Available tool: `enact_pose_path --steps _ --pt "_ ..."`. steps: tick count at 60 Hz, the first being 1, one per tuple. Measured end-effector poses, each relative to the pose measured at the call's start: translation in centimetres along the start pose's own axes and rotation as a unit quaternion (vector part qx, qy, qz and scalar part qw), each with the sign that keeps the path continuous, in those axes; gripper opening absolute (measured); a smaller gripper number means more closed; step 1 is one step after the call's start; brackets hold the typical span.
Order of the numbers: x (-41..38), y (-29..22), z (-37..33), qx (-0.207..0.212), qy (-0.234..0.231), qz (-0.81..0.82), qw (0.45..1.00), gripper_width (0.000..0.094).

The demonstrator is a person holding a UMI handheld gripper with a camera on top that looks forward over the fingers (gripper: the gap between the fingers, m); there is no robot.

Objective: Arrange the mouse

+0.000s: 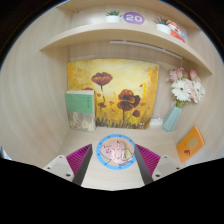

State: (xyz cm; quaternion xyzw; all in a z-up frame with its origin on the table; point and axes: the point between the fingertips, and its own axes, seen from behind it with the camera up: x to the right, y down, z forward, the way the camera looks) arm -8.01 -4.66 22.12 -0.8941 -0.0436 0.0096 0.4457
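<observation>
No mouse shows in the gripper view. A round mouse mat [117, 150] with a blue rim and a pink cartoon print lies flat on the pale wooden desk [112, 175]. It sits just ahead of and partly between the fingertips. My gripper [114, 152] is open, its magenta pads [79, 158] spread wide on either side of the mat. Nothing is held between them.
A flower painting [112, 93] leans against the back wall, with a green book [80, 108] to its left. A blue vase of flowers [176, 108] stands at the right and an orange object [190, 143] lies near it. A shelf [120, 32] runs overhead.
</observation>
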Motion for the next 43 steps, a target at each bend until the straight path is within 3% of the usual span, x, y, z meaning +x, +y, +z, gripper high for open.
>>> enact_pose_path --steps 18,43 --pt "0.2 2.7 -7.1 0.024 0.016 0.014 0.999 0.0851" --pt "-0.8 5.4 -10.8 0.031 0.017 -0.001 0.999 0.0851"
